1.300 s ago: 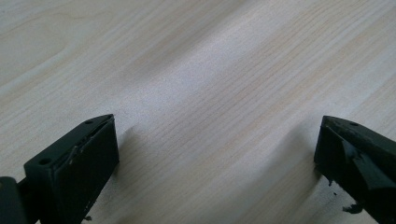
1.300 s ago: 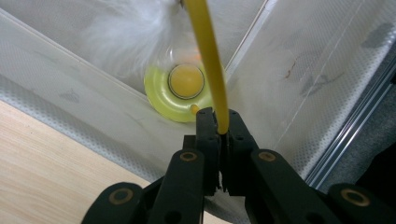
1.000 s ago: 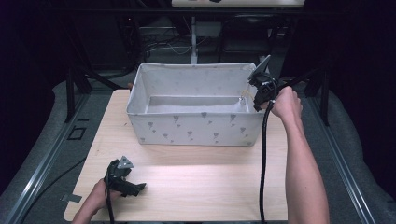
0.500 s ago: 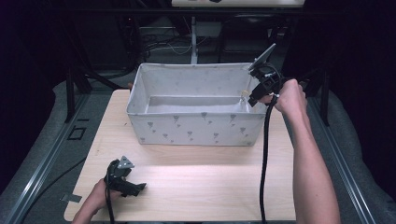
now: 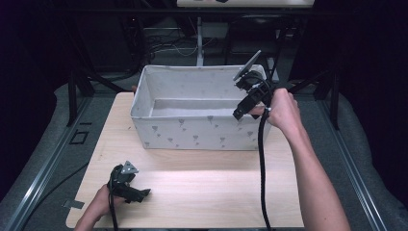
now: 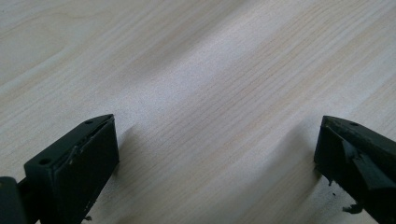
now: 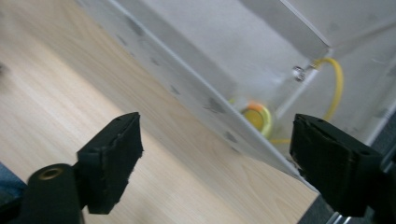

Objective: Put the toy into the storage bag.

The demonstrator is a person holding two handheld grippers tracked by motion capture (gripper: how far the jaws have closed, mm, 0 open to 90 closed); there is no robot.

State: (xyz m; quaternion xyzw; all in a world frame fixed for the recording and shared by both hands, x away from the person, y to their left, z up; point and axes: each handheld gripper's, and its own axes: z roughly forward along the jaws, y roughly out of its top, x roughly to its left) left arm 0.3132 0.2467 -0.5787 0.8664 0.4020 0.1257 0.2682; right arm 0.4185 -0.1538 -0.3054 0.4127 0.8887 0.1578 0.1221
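A white fabric box [image 5: 192,134] with small grey marks stands at the middle back of the wooden table [image 5: 202,192]. My right gripper [image 5: 243,108] hangs open over the box's right end, tilted down toward its near wall. In the right gripper view the open right gripper [image 7: 217,126] looks over the box's near wall [image 7: 187,93] at a yellow and orange ring [image 7: 258,117] and a yellow cord [image 7: 335,86] in a corner inside. My left gripper [image 5: 139,193] rests on the table at the front left. The left gripper [image 6: 217,128] stands open over bare wood.
A black cable [image 5: 262,163] trails from the right gripper across the table's right side. Dark frame legs and cables [image 5: 192,43] stand behind the box. Grey floor with metal rails [image 5: 43,168] flanks the table.
My right gripper has moved left and nearer, from the box's far right corner to over its right end, tilting downward. The left gripper has stayed put.
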